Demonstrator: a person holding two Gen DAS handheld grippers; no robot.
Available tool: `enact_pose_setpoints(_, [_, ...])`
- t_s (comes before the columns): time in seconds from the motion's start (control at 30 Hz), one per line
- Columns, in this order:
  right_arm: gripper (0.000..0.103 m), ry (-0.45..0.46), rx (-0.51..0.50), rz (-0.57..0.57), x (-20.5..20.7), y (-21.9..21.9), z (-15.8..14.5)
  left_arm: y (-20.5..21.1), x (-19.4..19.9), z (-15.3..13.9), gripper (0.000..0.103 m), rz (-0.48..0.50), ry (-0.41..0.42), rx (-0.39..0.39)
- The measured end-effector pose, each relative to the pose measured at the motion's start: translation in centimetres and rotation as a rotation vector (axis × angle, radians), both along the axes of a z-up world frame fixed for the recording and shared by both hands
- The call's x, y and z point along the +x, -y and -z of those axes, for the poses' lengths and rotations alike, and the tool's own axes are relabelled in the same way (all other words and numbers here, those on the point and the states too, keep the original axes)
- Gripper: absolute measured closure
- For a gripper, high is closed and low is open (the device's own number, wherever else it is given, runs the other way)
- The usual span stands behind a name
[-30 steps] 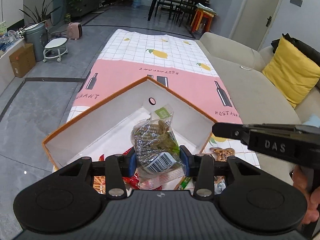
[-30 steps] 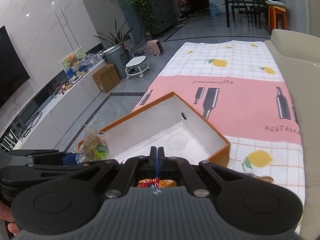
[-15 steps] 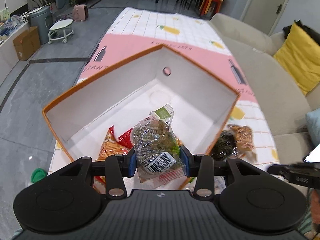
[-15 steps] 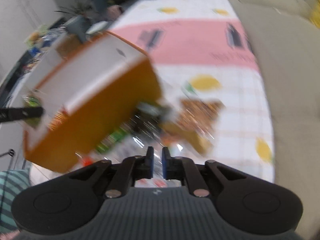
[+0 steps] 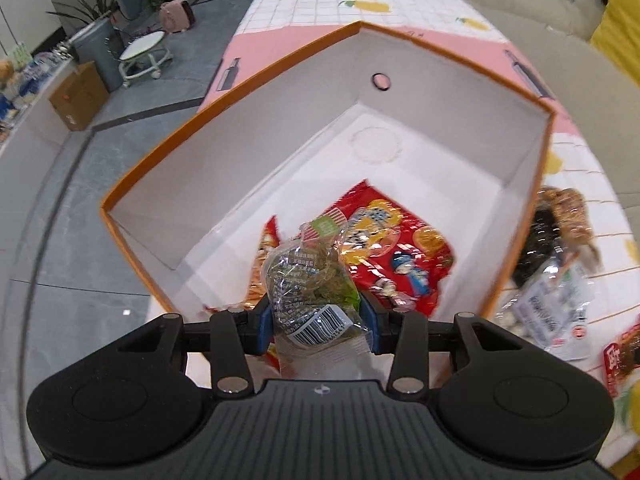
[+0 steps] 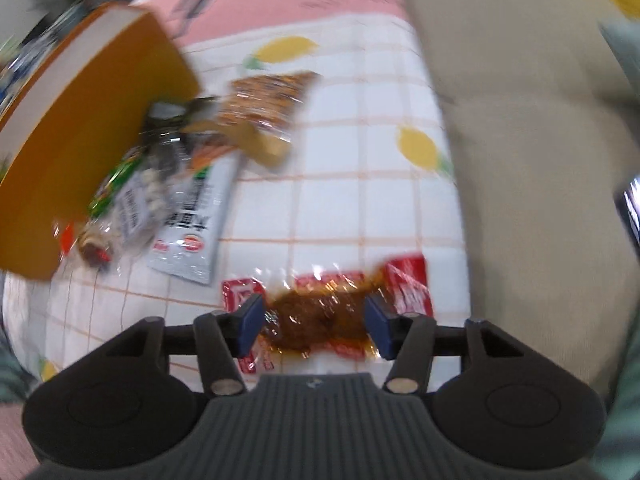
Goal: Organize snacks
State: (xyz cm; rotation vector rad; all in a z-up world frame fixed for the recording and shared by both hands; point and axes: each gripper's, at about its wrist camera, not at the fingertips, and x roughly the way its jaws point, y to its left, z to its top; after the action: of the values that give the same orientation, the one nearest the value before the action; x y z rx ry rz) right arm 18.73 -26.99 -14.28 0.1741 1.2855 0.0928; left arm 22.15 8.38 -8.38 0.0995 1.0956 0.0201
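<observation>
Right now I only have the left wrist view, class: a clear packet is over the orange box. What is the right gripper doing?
Observer: The right gripper points down at a red-edged brown snack packet on the tablecloth, outside the orange box.
Operator: Has it gripped it?
Observer: No. Its jaws have just been opening; the packet lies between the pads, ungripped.
Operator: What else lies near it?
Observer: A grey-white sachet beside the box.

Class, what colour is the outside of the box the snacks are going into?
Orange outside, white inside: the box. The left wrist view shows it best.
</observation>
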Motion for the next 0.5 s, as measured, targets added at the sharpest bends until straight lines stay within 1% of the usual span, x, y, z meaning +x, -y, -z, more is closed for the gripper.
enact_pose_setpoints(0.1, [0.044,-0.073,0.037,0.089,-0.4,0.7,0.4,-0.2,0.1,0.1,0.050,-0.002,-0.003,0.009])
enact_pose_setpoints(0.13, [0.043,-0.097,0.052,0.120,-0.6,1.0,0.5,-0.3,0.1,0.1,0.045,-0.004,0.000,0.011])
enact_pose_setpoints(0.2, [0.042,-0.141,0.079,0.169,-1.1,1.4,1.0,-0.4,0.1,0.1,0.041,-0.004,0.013,0.015])
enact_pose_setpoints(0.27, [0.042,-0.161,0.124,0.187,-1.1,1.6,1.6,-0.4,0.0,-0.1,0.035,-0.008,0.029,0.009])
enact_pose_setpoints(0.3, [0.042,-0.163,0.132,0.197,-1.0,1.5,1.9,-0.4,-0.2,-0.3,0.027,-0.012,0.040,0.004])
enact_pose_setpoints(0.33, [0.042,-0.158,0.135,0.201,-0.8,1.4,1.9,-0.3,-0.2,-0.5,0.025,-0.012,0.052,0.000])
enact_pose_setpoints(0.4, [0.040,-0.133,0.144,0.199,-0.3,1.0,1.9,-0.2,-0.5,-1.0,0.025,-0.017,0.084,-0.003])
enact_pose_setpoints(0.5, [0.040,-0.097,0.128,0.181,0.9,0.4,1.7,0.4,-0.9,-1.6,0.025,-0.016,0.124,0.005])
